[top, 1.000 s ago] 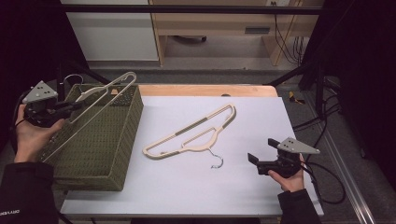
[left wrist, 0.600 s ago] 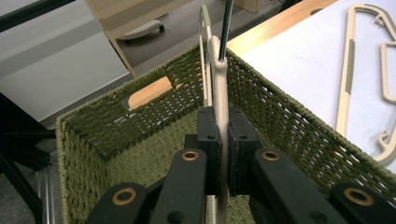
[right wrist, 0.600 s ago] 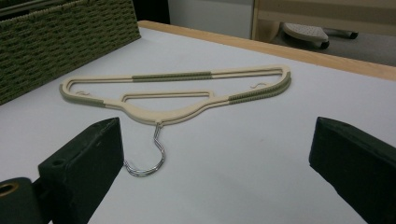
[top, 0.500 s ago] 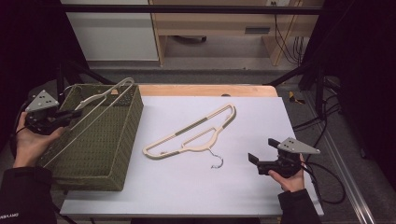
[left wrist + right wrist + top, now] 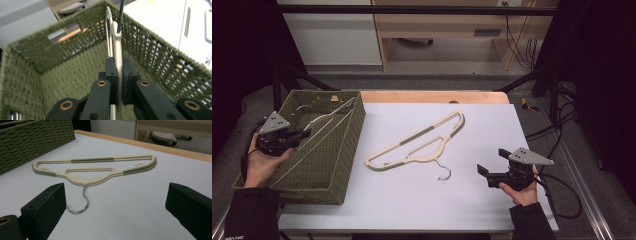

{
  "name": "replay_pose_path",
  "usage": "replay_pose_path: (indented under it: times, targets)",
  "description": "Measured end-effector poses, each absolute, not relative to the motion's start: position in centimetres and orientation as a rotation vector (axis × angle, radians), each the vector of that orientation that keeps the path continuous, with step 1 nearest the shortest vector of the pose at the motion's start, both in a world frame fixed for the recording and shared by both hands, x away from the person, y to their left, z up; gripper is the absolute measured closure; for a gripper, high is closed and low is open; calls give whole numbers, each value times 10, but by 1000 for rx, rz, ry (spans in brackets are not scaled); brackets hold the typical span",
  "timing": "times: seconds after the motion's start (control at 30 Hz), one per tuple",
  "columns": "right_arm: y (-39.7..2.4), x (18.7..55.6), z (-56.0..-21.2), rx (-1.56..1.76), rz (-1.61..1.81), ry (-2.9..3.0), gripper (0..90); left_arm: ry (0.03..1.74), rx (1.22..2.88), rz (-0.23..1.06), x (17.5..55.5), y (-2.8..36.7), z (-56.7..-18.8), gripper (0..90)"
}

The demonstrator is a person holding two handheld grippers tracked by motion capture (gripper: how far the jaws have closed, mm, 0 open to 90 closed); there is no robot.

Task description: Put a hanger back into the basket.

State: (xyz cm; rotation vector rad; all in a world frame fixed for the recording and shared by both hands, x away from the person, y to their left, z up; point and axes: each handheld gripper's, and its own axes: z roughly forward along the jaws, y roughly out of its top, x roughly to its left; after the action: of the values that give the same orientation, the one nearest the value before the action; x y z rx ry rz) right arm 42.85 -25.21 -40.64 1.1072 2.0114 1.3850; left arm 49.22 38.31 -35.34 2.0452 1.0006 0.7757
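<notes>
A cream hanger [image 5: 417, 141] with green grip strips and a metal hook lies flat on the white table top [image 5: 492, 120]; the right gripper view shows that hanger [image 5: 97, 168] just ahead. My right gripper [image 5: 485, 172] rests near the front right, open, a short way right of the hook [image 5: 444, 172]. A second cream hanger [image 5: 324, 122] slants down inside the green woven basket [image 5: 339, 165]. My left gripper [image 5: 302, 135] is shut on that hanger [image 5: 117, 50] over the basket's left side.
The basket's woven walls [image 5: 160, 50] surround the left gripper closely. A wooden strip [image 5: 432, 96] runs along the table's far edge. Black frame bars and cables [image 5: 557, 125] stand at the right. White cabinets and a wooden shelf sit beyond the table.
My left gripper has lowered the held hanger from across the basket rim down into the basket. The right gripper and the table hanger have stayed put.
</notes>
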Motion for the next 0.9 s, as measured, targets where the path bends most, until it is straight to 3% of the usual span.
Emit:
replay_pose_path:
  times: [0.13, 0.9]
  targets:
    - [-251, 429, -407, 1108, 1382, 2017, 38, 1027, 2109, 722, 495, 375, -371, 848]
    - [-250, 428, -407, 1100, 1389, 2022, 40, 1084, 2307, 555, 493, 349, -396, 736]
